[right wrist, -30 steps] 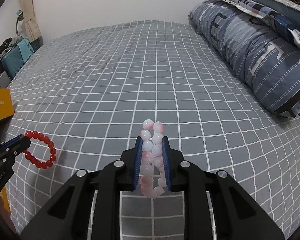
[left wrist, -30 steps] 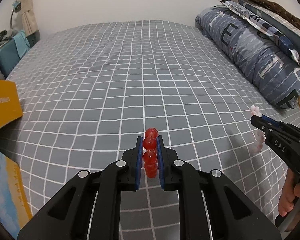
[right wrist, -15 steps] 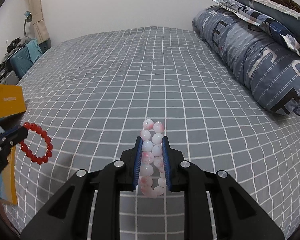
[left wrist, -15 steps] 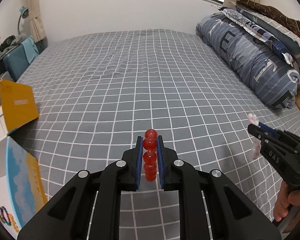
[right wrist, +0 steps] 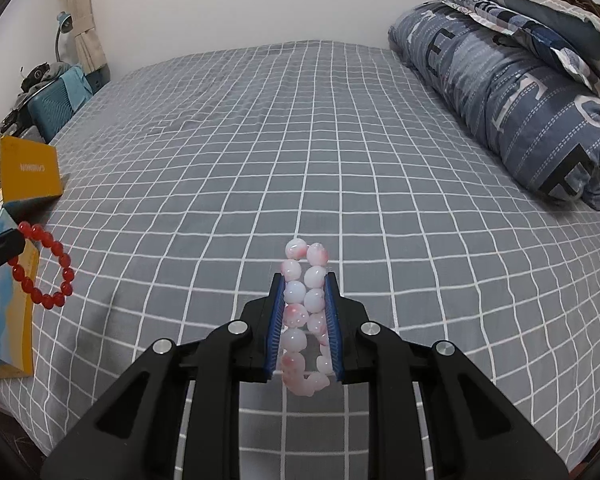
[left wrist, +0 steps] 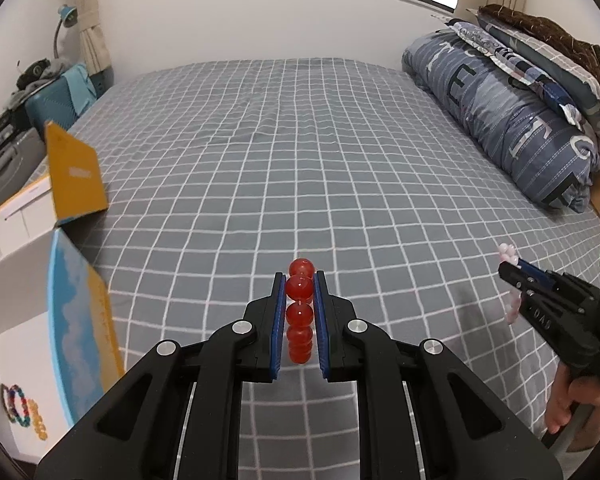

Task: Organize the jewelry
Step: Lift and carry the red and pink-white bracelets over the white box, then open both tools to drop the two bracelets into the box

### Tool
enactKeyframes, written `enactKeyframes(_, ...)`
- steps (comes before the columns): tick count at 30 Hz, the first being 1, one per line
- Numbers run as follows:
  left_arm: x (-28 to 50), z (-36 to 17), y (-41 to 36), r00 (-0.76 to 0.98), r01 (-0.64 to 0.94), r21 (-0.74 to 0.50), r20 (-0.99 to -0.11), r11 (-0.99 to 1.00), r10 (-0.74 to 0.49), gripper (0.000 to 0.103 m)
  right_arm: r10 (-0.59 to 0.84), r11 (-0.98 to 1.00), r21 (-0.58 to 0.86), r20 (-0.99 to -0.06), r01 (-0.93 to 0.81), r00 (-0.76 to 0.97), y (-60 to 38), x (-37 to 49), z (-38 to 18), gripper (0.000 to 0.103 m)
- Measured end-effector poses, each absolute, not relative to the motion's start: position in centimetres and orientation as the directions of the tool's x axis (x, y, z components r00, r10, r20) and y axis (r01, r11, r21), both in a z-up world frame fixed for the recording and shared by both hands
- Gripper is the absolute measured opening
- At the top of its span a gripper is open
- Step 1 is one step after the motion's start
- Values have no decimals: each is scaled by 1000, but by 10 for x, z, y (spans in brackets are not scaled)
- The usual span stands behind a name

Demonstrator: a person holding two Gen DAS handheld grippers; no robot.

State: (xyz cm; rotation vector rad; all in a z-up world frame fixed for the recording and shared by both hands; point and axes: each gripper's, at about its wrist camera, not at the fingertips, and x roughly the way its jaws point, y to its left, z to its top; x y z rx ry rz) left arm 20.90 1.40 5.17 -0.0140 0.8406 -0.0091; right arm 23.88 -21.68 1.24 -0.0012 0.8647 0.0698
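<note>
Gripping a red bead bracelet (left wrist: 300, 316) edge-on between its blue pads, the left gripper (left wrist: 300, 284) hangs above the grey checked bedsheet (left wrist: 300, 160), its jaws closed on the beads so that the loop stands upright and the top bead pokes out past the fingertips. In the right wrist view the same bracelet shows as a full ring dangling from that gripper at the left edge, over the bed's border.

The right gripper (right wrist: 304, 284) is clamped on a pink-and-white bead bracelet (right wrist: 304, 320), squeezing the loop into two parallel rows of beads between the pads; its lowest beads hang below the jaws. From the left wrist camera this gripper sits off to the right, held by a hand (left wrist: 572, 400) at the frame's lower corner.

At the left side of the bed stands an open box with a yellow flap (left wrist: 74, 176) and a blue-and-yellow flap (left wrist: 76, 332). Inside it, low in the left view, lie what look like a multicoloured bracelet (left wrist: 16, 404) and a yellow one (left wrist: 38, 424), though they are small and distorted. A rolled blue-grey duvet (right wrist: 500, 92) lies along the bed's right side.
</note>
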Motion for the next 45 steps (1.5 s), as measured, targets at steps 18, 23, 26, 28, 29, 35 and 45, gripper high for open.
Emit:
enactKeyframes(18,159,58,80,673,-75,-38,-739,996,23,13,128,989,48,-748,-140,652,-150,205,23,19)
enactKeyframes(23,138,77,113,689,-102,-55,-724,993,31,13,184,977,64,-730,-202,658,-103,196,42,19)
enactKeyframes(26,124,91,142,691,-112,-93,-723,989,10,13,217,967,65,-716,-247,664,-68,190,56,19)
enactKeyframes(28,113,104,162,703,-137,-92,-710,986,31,13,243,959,70,-705,-276,666,-43,185,66,19)
enactKeyframes(29,108,110,170,708,-147,-93,-705,985,39,13,257,954,73,-699,-291,667,-31,182,71,19)
enactKeyframes(35,76,138,225,725,-233,-67,-677,970,127,13,337,917,75,-675,-393,656,50,164,95,19)
enactKeyframes(45,41,124,310,668,-374,-58,-709,926,226,13,449,832,87,-688,-548,571,165,135,99,19)
